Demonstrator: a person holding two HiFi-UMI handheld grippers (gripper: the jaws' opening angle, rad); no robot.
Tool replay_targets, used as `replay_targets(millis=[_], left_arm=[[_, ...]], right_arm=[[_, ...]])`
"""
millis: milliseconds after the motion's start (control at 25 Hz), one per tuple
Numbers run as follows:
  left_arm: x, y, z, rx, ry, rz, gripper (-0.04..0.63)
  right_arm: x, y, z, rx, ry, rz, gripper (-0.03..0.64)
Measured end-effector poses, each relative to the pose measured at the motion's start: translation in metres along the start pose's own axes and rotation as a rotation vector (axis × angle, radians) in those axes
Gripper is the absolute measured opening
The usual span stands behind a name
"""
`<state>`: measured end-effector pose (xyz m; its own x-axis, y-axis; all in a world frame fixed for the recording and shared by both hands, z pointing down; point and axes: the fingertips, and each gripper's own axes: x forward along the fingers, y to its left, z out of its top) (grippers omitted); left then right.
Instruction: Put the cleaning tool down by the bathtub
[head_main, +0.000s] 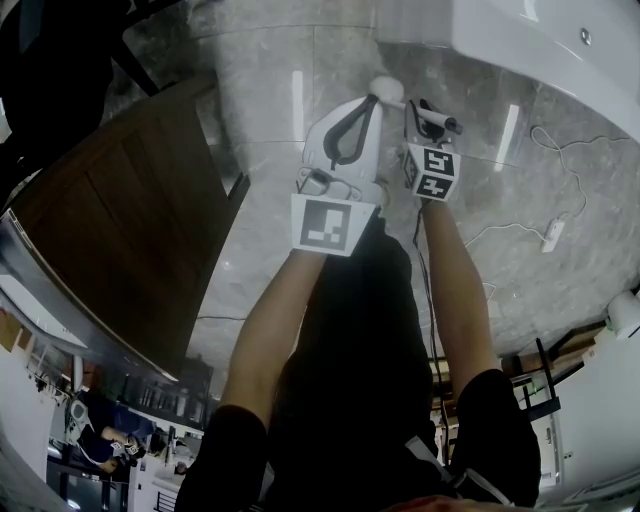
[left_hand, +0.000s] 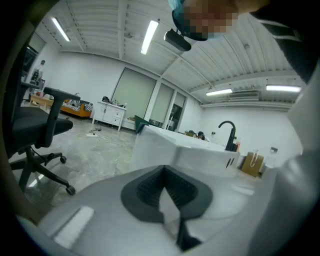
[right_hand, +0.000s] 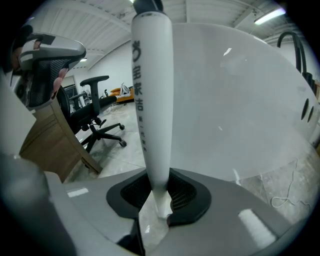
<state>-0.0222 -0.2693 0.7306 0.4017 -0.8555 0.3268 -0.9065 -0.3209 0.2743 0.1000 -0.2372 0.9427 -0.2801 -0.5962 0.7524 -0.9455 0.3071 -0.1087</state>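
The cleaning tool's white handle (right_hand: 152, 100) carries dark print and rises steeply out of my right gripper (right_hand: 161, 202), which is shut on its lower end. From the head view the right gripper (head_main: 428, 118) hangs over the grey floor just short of the white bathtub (head_main: 545, 40), with the tool's pale end (head_main: 385, 92) beside it. The tub wall (right_hand: 240, 110) fills the right gripper view. My left gripper (head_main: 362, 118) hangs close to the left of the right one. In its own view the left gripper (left_hand: 165, 192) has its pads meeting at the tips with nothing between them.
A brown wooden cabinet (head_main: 130, 220) stands at the left. A white power strip with its cable (head_main: 552, 235) lies on the floor at the right. A black office chair (left_hand: 35, 130) (right_hand: 100, 115) stands further off. A black faucet (left_hand: 227, 132) rises behind the tub.
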Motion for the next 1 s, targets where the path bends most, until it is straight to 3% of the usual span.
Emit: replay_targets(millis=[1000], left_arm=[[0.002, 0.021, -0.010, -0.007, 0.013, 0.000, 0.006]], right_arm=[[0.046, -0.013, 0.030, 0.054, 0.011, -0.023, 0.091]])
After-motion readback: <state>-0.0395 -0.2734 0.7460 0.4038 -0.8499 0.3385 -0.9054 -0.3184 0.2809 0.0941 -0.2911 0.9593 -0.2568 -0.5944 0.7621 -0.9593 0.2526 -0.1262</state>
